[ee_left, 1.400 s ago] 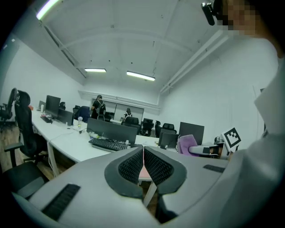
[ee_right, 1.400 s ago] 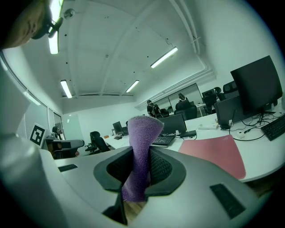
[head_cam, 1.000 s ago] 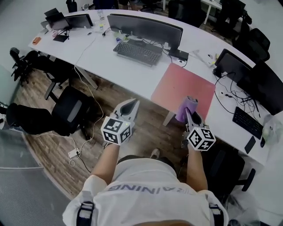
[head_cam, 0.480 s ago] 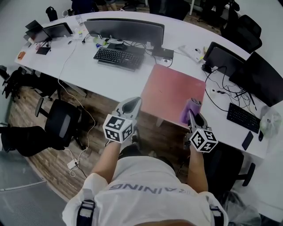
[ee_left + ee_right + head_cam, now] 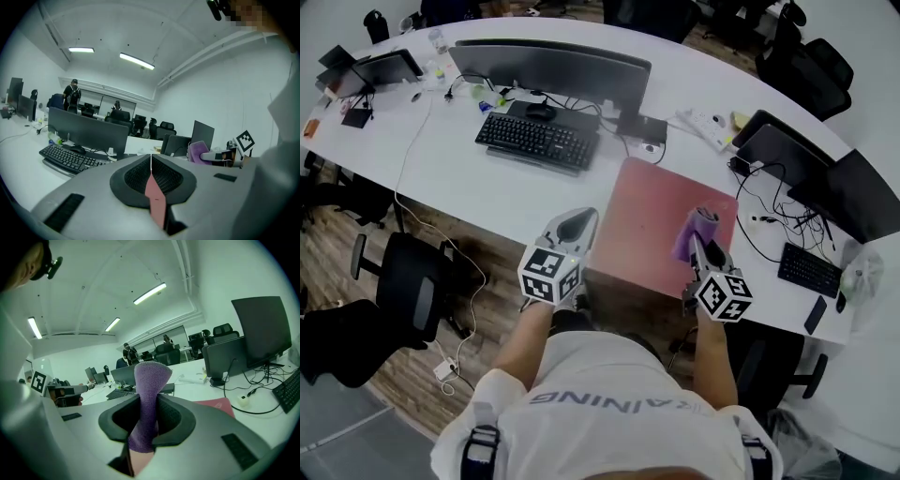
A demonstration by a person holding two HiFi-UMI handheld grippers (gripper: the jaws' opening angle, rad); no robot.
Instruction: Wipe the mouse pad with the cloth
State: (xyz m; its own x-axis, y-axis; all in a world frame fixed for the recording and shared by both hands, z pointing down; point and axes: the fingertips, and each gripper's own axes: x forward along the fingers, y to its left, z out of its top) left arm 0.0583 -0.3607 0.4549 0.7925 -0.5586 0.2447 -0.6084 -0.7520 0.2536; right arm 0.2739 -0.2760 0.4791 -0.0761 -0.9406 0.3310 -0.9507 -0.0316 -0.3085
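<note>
A large pink mouse pad (image 5: 652,220) lies on the white desk's near edge in the head view; a strip of it shows in the right gripper view (image 5: 216,405). My right gripper (image 5: 698,246) is shut on a purple cloth (image 5: 694,232), held over the pad's right part. The cloth (image 5: 147,401) sticks up between the jaws in the right gripper view. My left gripper (image 5: 574,225) is shut with nothing in it, at the pad's left near corner. The left gripper view shows its jaws (image 5: 151,165) closed, with the cloth (image 5: 198,151) off to the right.
A black keyboard (image 5: 534,141) and wide monitor (image 5: 553,66) stand left of the pad. Another monitor (image 5: 773,141), cables and a second keyboard (image 5: 809,269) lie to the right. Office chairs (image 5: 408,291) stand at the desk's near side. People stand far off (image 5: 71,95).
The person has stepped closer to the desk; both grippers now reach over the pad's near edge. The cloth stays clamped in the right gripper.
</note>
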